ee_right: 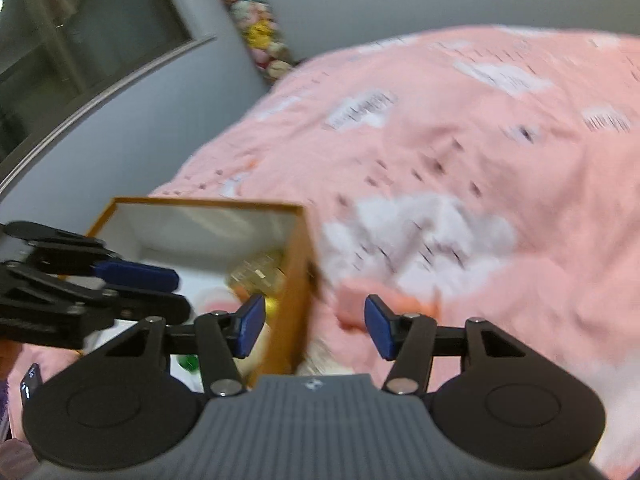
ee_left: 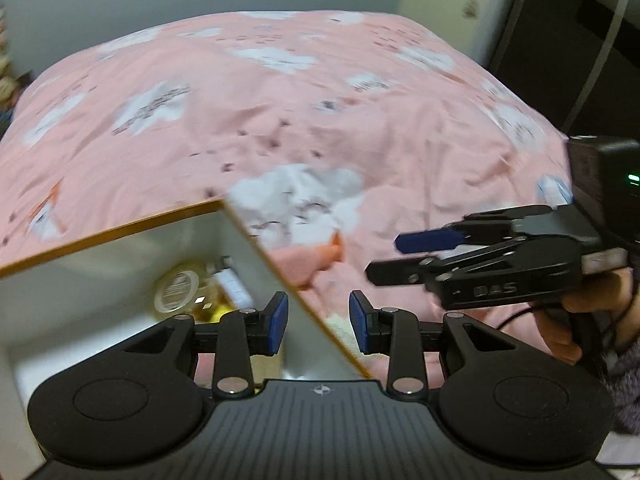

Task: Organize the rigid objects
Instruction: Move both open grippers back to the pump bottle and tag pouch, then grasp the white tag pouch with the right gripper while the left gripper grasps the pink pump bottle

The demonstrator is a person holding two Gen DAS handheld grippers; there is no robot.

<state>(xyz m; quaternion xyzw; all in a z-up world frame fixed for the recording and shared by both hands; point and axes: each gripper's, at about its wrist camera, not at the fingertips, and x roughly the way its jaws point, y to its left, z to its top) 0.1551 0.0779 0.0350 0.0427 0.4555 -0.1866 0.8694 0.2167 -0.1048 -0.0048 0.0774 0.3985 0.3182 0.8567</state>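
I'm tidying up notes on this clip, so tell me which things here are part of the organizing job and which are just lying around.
Part of the job:
- open box, orange outside, white inside
- round tin in the box
- yellowish items in the box, too blurred to name
- left gripper, right gripper, nothing in the jaws

Just lying about:
- pink cloud-print bedspread
- stuffed toys by the wall

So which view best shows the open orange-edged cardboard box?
The right wrist view: the orange-edged cardboard box shows its rim, white interior and orange outer side. The left wrist view shows one corner and part of the inside.
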